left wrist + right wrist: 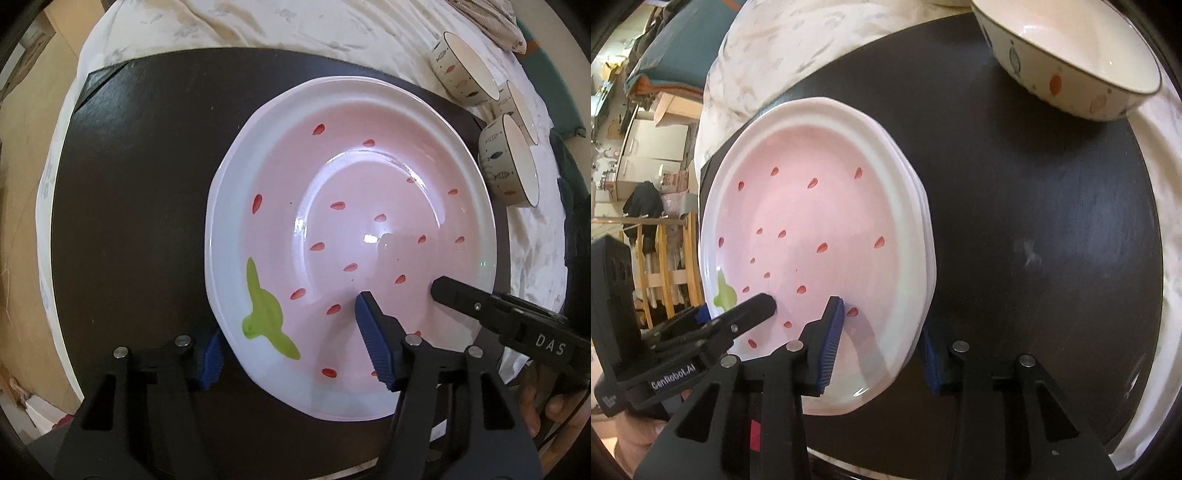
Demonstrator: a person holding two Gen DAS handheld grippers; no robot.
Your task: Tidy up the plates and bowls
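Nearest me, my left gripper [291, 343] straddles the near rim of the pink plate [369, 184], one blue pad over the inside and the other outside below the rim; its jaws stand part open and I cannot tell whether the pads press on the rim. My right gripper [882, 343] straddles the same plate's rim from the other side in like manner, part open, contact likewise unclear. The plate, topmost of a stack, rests on the dark table [140, 184]; beyond it lie three fish-patterned bowls [461, 70] on the white cloth [295, 26].
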